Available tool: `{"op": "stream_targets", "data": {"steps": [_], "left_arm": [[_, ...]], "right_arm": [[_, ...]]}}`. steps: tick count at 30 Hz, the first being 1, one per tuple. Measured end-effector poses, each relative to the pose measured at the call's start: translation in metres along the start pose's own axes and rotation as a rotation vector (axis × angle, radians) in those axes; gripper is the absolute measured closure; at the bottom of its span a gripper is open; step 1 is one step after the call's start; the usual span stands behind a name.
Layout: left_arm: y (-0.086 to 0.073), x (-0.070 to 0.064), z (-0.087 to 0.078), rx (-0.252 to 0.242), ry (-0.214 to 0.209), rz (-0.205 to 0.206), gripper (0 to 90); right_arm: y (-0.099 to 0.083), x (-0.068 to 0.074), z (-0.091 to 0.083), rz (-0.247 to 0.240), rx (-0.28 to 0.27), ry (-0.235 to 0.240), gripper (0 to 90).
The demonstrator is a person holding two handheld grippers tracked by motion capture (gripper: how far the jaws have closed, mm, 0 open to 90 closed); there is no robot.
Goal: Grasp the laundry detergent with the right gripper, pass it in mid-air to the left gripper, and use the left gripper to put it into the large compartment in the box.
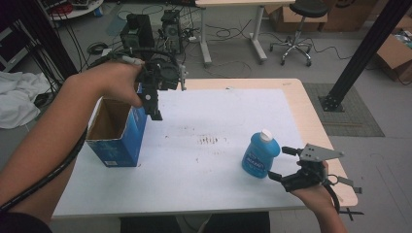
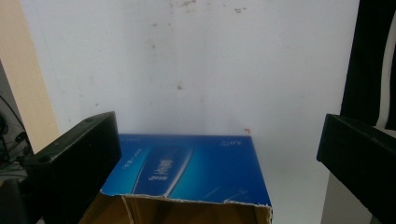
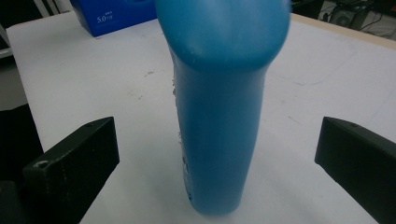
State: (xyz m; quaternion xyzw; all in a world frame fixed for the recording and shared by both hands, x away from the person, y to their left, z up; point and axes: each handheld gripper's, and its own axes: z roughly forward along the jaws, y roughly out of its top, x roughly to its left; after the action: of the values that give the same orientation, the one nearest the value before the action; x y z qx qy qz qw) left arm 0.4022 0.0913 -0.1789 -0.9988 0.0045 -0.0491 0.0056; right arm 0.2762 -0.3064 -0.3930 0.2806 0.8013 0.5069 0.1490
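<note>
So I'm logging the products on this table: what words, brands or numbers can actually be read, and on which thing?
"5.0" followed by small blurred characters: on the side of the blue box, in the right gripper view.
White lettering on the blue box's side panel in the left gripper view: too blurred to read.
Label on the blue bottle: too small to read.
Nothing else readable.

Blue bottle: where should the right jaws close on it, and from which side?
Grip the blue bottle across its narrow lower body, coming level from the person's side, where the right gripper already faces it open. It stands upright and widens toward the shoulder, which probably helps against slipping.
</note>
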Motion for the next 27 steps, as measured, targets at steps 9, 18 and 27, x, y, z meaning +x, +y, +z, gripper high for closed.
{"op": "stream_targets", "data": {"steps": [9,18,27], "left_arm": [[0.001,-0.002,0.001,-0.004,0.002,0.006,0.1],[0.003,-0.004,0.001,-0.001,0.004,0.01,0.1],[0.002,-0.007,0.0,-0.002,0.012,0.016,0.1]], "right_arm": [[-0.005,-0.001,0.02,0.006,-0.012,0.021,0.0],[-0.004,0.0,0.032,0.003,-0.018,0.037,0.0],[-0.003,0.0,0.043,0.0,-0.014,0.04,0.0]]}}
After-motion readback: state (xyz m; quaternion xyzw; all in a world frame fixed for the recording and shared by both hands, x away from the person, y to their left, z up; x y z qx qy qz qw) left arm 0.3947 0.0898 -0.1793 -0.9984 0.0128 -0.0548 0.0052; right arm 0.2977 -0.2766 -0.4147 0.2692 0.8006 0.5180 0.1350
